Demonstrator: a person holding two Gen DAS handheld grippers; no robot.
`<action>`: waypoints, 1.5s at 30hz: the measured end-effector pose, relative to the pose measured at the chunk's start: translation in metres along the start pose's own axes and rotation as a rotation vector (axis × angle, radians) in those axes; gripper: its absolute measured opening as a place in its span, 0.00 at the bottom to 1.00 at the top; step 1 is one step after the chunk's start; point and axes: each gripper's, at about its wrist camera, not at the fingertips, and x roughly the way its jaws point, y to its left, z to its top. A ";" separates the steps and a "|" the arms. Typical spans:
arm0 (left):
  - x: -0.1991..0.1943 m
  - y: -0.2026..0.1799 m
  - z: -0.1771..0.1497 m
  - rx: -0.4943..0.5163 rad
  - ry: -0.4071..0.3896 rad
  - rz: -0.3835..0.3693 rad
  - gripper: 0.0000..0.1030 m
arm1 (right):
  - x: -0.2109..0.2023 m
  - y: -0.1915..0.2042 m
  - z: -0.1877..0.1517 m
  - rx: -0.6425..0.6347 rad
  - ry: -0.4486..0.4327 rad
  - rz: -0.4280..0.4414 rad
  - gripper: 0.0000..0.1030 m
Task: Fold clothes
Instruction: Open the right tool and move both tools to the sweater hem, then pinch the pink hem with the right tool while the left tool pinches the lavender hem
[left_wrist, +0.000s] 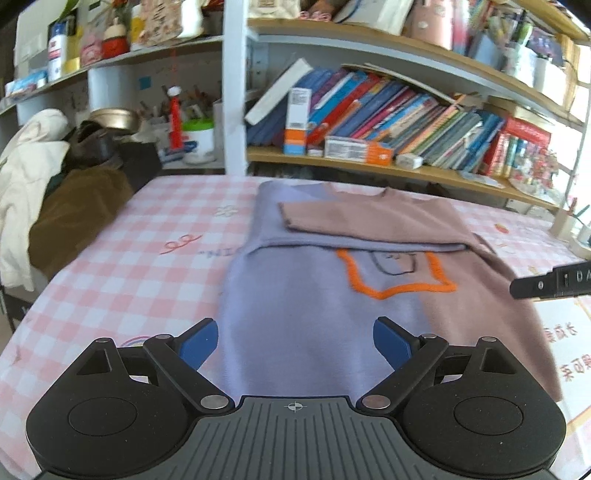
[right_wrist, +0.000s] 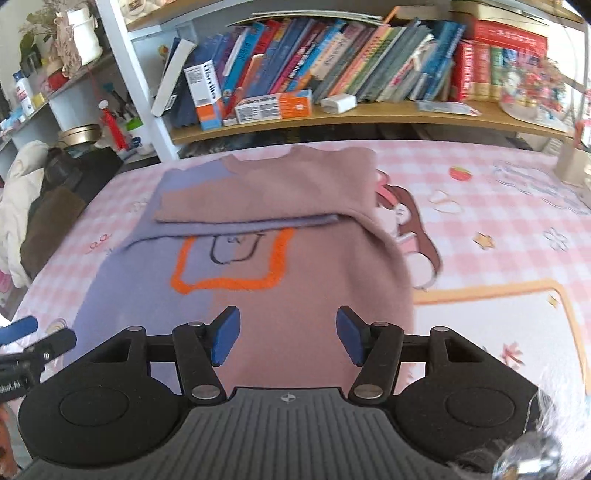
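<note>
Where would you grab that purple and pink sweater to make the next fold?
Probably the near hem of the sweater, one gripper at each bottom corner, coming from the near table edge. Both sleeves are already folded across the chest, so the flat lower half is left to lift toward the collar.

Sweater (left_wrist: 314, 295) lies flat on the counter (left_wrist: 147, 258), neckline toward the bookshelf (left_wrist: 369, 162) behind it. Both sleeves (left_wrist: 369, 221) are folded across the chest, one upon the other. A heap of clothes (left_wrist: 55, 206) sits off the counter's left edge. Left gripper (left_wrist: 293, 343) and right gripper (right_wrist: 288, 339) hover over the sweater's near hem, left and right.
</note>
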 end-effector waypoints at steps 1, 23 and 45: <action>0.000 -0.004 0.000 0.000 -0.001 -0.001 0.91 | -0.004 -0.003 -0.003 0.003 -0.003 0.000 0.56; 0.008 0.037 -0.023 -0.177 0.143 0.199 0.89 | -0.021 -0.075 -0.071 0.179 0.118 0.051 0.50; 0.057 0.058 -0.012 -0.204 0.218 0.084 0.44 | 0.008 -0.067 -0.055 0.223 0.136 0.051 0.20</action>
